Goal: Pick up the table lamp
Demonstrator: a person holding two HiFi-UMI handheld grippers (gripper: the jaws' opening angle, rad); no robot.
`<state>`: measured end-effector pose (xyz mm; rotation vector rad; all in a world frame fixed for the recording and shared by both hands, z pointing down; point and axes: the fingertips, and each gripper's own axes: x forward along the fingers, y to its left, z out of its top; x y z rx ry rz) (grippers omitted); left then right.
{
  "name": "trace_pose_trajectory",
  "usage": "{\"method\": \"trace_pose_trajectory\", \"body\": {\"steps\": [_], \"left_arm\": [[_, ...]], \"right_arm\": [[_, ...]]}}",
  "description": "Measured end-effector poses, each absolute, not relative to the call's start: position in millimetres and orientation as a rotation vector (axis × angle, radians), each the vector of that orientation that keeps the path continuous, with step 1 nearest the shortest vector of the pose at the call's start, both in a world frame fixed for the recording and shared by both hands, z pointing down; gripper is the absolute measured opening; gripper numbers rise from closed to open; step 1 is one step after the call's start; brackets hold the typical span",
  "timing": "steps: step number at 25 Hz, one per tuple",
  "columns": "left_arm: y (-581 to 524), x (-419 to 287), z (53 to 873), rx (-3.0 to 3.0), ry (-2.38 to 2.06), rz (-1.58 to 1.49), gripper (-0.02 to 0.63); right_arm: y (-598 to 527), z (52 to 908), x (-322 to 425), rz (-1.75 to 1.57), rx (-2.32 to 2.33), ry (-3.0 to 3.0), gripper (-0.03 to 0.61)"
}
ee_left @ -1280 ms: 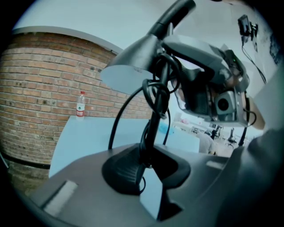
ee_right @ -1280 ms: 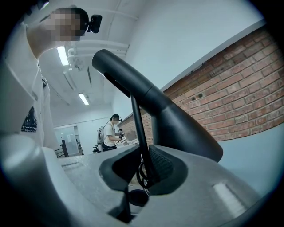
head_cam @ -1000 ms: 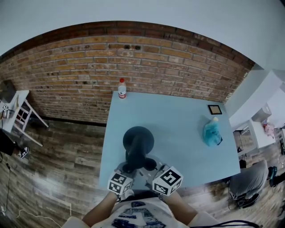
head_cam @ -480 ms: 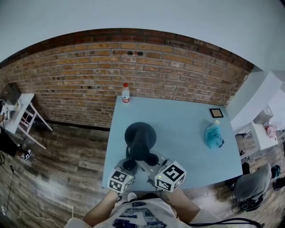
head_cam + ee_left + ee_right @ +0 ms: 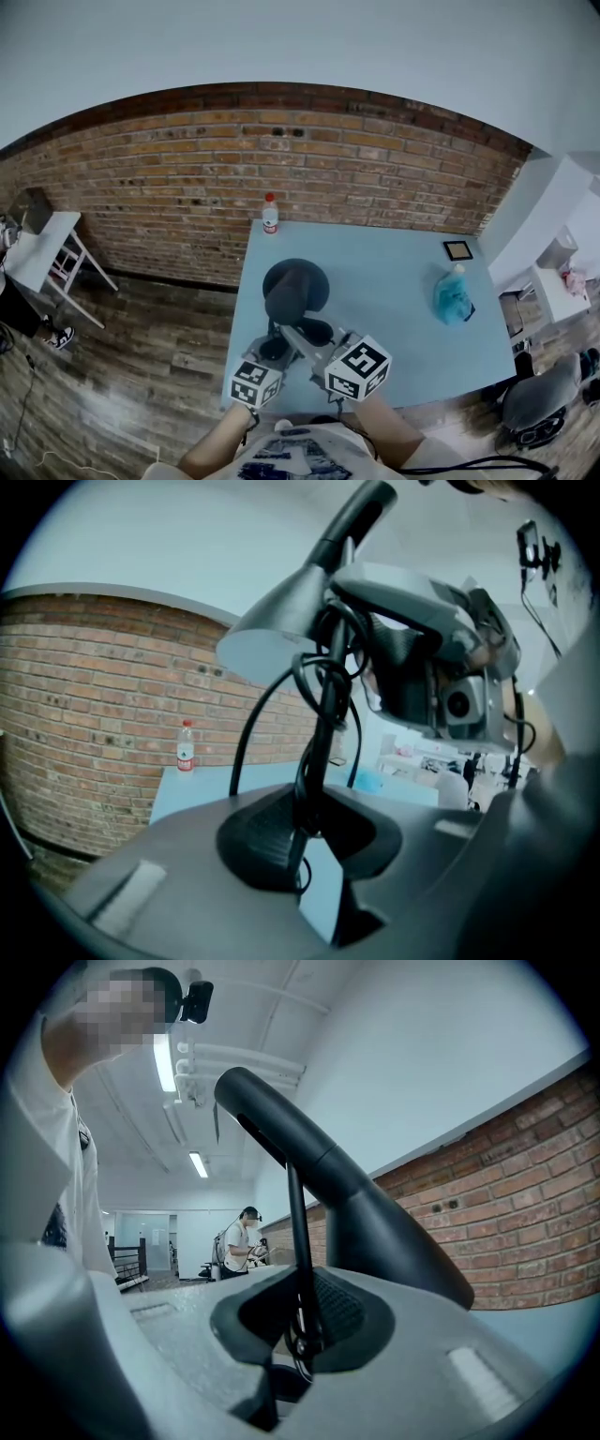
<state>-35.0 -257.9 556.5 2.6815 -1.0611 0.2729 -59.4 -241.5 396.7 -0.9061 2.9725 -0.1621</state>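
The black table lamp (image 5: 294, 289) hangs above the near left part of the light blue table (image 5: 394, 267), with its cone shade toward the brick wall. Both grippers grip its thin stem from the near side. In the left gripper view the cable-wrapped stem (image 5: 314, 789) is clamped in my left gripper (image 5: 305, 832), under the shade (image 5: 281, 630). In the right gripper view the stem (image 5: 300, 1269) stands between the ribbed pads of my right gripper (image 5: 305, 1321), whose jaws are closing on it. The lamp's base is hidden.
A small bottle (image 5: 270, 214) with a red cap stands at the table's far left edge. A blue bag-like thing (image 5: 452, 292) and a small square frame (image 5: 458, 250) lie at the right. White furniture (image 5: 42, 246) stands left of the table. A person (image 5: 239, 1239) stands far off.
Both grippers have risen with the lamp clamped between them, so the lamp sits higher above the table. The head view has tilted, showing more of the wall.
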Motion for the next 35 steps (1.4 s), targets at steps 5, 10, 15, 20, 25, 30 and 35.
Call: {"method": "trace_pose_trajectory", "body": {"steps": [5, 10, 15, 20, 25, 30, 35], "left_arm": [[-265, -38, 548, 2.691, -1.079, 0.274, 0.054], [-272, -38, 545, 2.701, -1.084, 0.268, 0.052], [-277, -39, 545, 2.701, -1.085, 0.266, 0.052], [-284, -39, 543, 2.706, -1.080, 0.269, 0.052], [-291, -38, 545, 2.705, -1.079, 0.276, 0.051], [-296, -36, 549, 2.699, -1.069, 0.277, 0.051], [-301, -34, 550, 2.695, -1.065, 0.277, 0.051]], "right_arm": [[-247, 389, -60, -0.138, -0.898, 2.973, 0.038], [-254, 386, -61, -0.121, -0.896, 2.970, 0.037], [-259, 385, -61, -0.116, -0.896, 2.973, 0.037], [-264, 383, -63, -0.101, -0.895, 2.978, 0.037], [-272, 385, -62, -0.106, -0.899, 2.978, 0.037], [-278, 389, -60, -0.112, -0.910, 2.980, 0.037], [-283, 390, -61, -0.104, -0.906, 2.991, 0.037]]}}
